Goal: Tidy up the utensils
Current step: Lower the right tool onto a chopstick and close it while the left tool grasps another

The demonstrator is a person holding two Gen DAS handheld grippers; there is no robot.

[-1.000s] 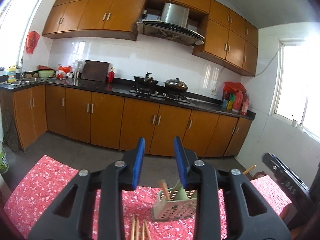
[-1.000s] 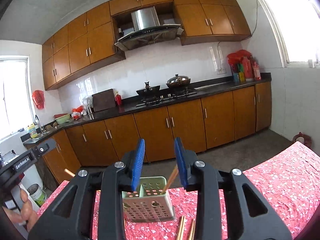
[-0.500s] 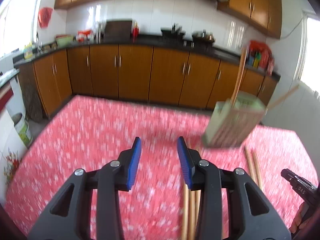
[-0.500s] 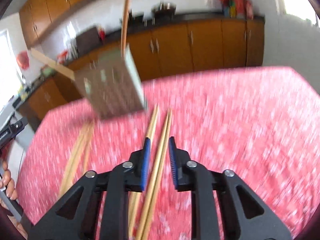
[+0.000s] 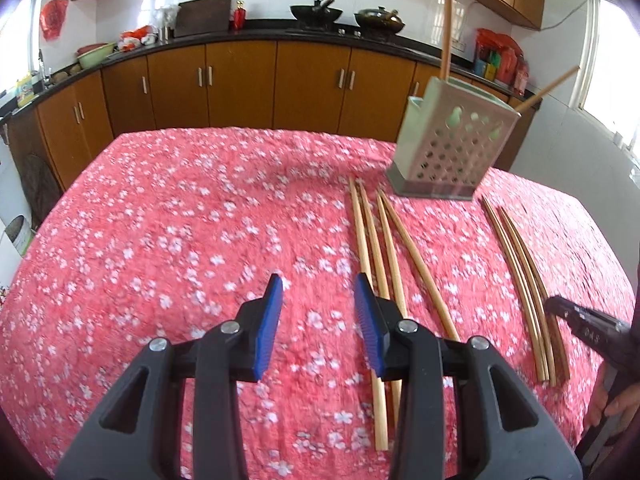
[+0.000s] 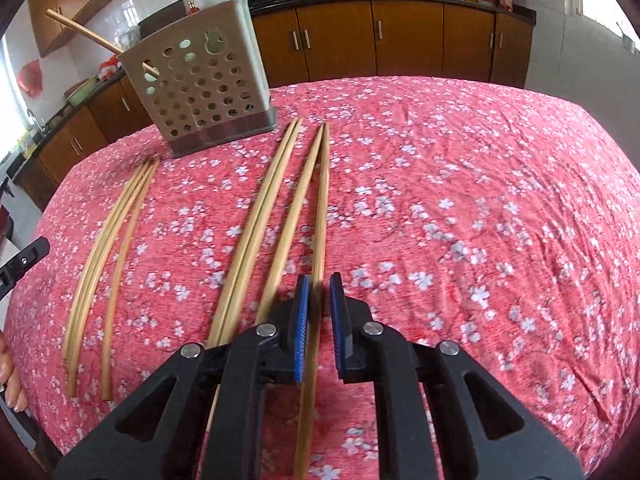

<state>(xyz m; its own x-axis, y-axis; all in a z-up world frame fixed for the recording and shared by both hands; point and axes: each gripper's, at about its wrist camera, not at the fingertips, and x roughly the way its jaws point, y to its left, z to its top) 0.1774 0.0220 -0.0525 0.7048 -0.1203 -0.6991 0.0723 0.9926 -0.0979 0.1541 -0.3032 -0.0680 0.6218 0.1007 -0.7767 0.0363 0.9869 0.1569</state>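
A pale green perforated utensil holder [image 5: 446, 146] stands at the far side of the table with two chopsticks sticking out of it; it also shows in the right wrist view [image 6: 204, 80]. Several wooden chopsticks [image 5: 376, 248] lie in the middle and a second bunch [image 5: 524, 280] lies to the right. My left gripper [image 5: 318, 294] is open and empty above the cloth, just left of the middle chopsticks. My right gripper [image 6: 319, 292] is narrowly open, low over the table, with the rightmost chopstick [image 6: 322, 200] running between its jaws.
The table wears a red floral cloth [image 5: 180, 240]. Behind it run brown kitchen cabinets [image 5: 240, 80] and a dark counter with pots. The left chopstick bunch [image 6: 112, 248] lies near the table's left edge in the right wrist view.
Both grippers tilted down from facing the kitchen to facing the table. The right gripper narrowed and came down around one chopstick. The left gripper stayed open.
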